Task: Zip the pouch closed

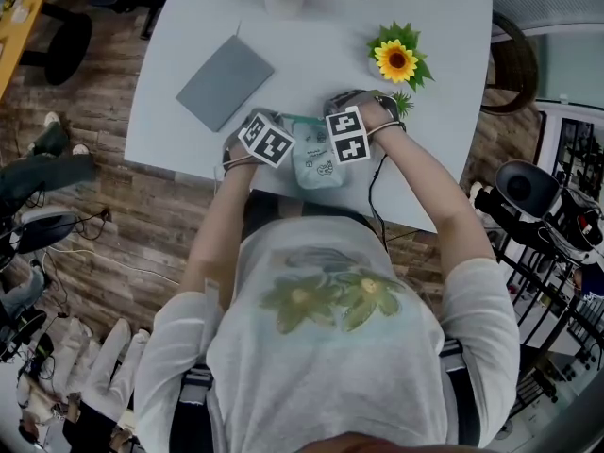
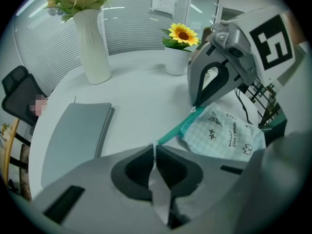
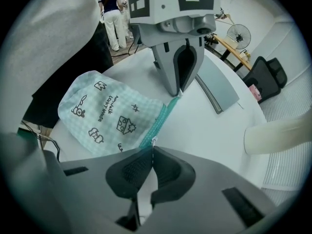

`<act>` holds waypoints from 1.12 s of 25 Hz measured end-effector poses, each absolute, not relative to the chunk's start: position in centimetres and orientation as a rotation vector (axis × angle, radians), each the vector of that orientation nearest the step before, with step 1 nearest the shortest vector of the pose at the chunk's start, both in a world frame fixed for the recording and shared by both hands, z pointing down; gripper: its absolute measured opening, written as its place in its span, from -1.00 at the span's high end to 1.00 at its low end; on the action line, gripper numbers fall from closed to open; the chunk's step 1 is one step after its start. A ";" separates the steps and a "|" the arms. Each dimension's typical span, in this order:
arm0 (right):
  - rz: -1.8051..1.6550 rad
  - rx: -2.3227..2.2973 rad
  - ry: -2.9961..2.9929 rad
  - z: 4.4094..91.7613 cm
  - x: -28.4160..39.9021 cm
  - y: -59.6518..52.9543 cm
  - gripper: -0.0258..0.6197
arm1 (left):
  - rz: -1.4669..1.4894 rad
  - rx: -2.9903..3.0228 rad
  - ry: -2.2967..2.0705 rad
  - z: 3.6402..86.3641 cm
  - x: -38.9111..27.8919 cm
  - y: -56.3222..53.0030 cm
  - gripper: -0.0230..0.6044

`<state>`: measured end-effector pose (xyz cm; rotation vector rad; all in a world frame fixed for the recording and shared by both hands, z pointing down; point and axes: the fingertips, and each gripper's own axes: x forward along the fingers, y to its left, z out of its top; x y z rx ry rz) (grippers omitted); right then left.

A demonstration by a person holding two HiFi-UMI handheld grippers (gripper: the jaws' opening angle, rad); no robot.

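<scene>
A pale checked pouch point(image 1: 316, 161) with cartoon prints and a teal zipper point(image 2: 171, 130) lies at the near edge of the white table point(image 1: 311, 55). My left gripper point(image 2: 155, 147) is shut on the free end of the zipper tape. My right gripper point(image 3: 152, 143) points straight down, shut on the small metal zipper pull at the pouch's top edge point(image 3: 157, 123). In the left gripper view the right gripper point(image 2: 195, 107) pinches the pull where the teal strip meets the pouch point(image 2: 225, 133). The zipper stretches taut between both grippers. In the head view their marker cubes hide the jaws.
A grey notebook point(image 1: 225, 81) lies on the table left of the pouch. A potted sunflower point(image 1: 396, 61) stands at the right and a white vase of flowers point(image 2: 93, 48) at the far edge. A black cable point(image 1: 373, 182) hangs off the table edge.
</scene>
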<state>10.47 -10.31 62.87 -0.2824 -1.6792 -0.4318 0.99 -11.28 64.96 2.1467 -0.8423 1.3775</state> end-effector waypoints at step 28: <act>-0.417 -0.216 -1.681 62.6 13.1 -10.2 0.86 | 1.377 2.127 -0.844 65.0 1.0 -11.4 0.86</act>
